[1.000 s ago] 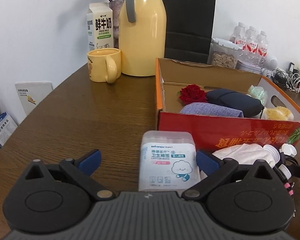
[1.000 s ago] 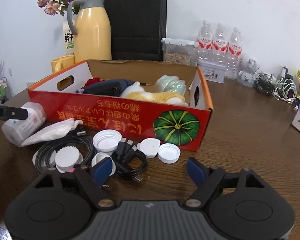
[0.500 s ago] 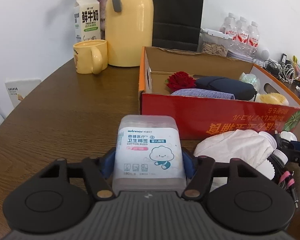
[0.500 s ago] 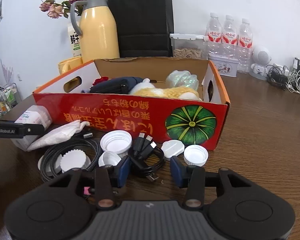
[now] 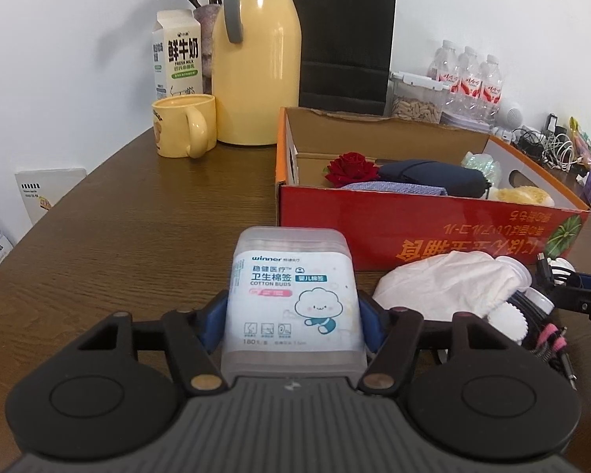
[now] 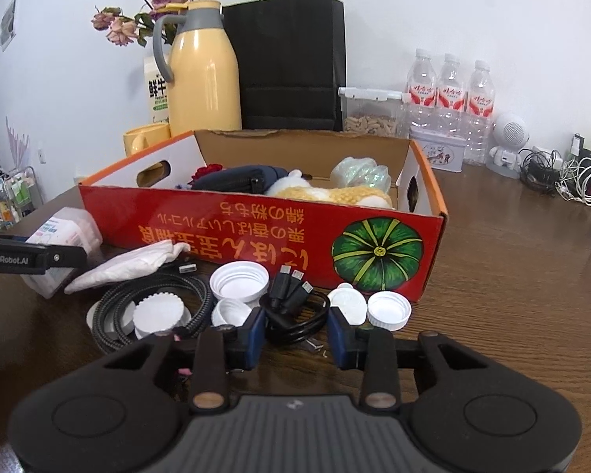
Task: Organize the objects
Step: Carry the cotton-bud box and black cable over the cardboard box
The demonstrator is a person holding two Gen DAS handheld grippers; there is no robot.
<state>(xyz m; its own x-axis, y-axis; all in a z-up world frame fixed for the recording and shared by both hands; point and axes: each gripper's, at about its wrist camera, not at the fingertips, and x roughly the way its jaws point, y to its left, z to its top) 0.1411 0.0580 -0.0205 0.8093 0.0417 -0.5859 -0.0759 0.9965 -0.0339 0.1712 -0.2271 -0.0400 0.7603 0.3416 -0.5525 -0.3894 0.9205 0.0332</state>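
In the red cardboard box [image 6: 256, 232], rose [image 5: 352, 167], dark pouch [image 5: 429, 177], plush toy [image 6: 335, 195].

The widest open stretch of tabletop [image 5: 130, 216] lies to the left of the red cardboard box [image 5: 413, 232], running back to the yellow mug [image 5: 183, 130] and the tall yellow jug [image 5: 256, 67], which close off the far edge together with the milk carton [image 5: 177, 59] and the black paper bag [image 5: 342, 35]. In front of the box the way is cluttered: a white cloth [image 6: 126, 264], a coiled braided cable [image 6: 153, 307], white caps [image 6: 238, 280] and a black cable bundle [image 6: 291, 307] lie close together. To the right of the box the tabletop [image 6: 512, 276] is open up to the water bottles [image 6: 449, 90] and tangled chargers [image 6: 559, 173]. Inside the box, a gap remains near the back wall.
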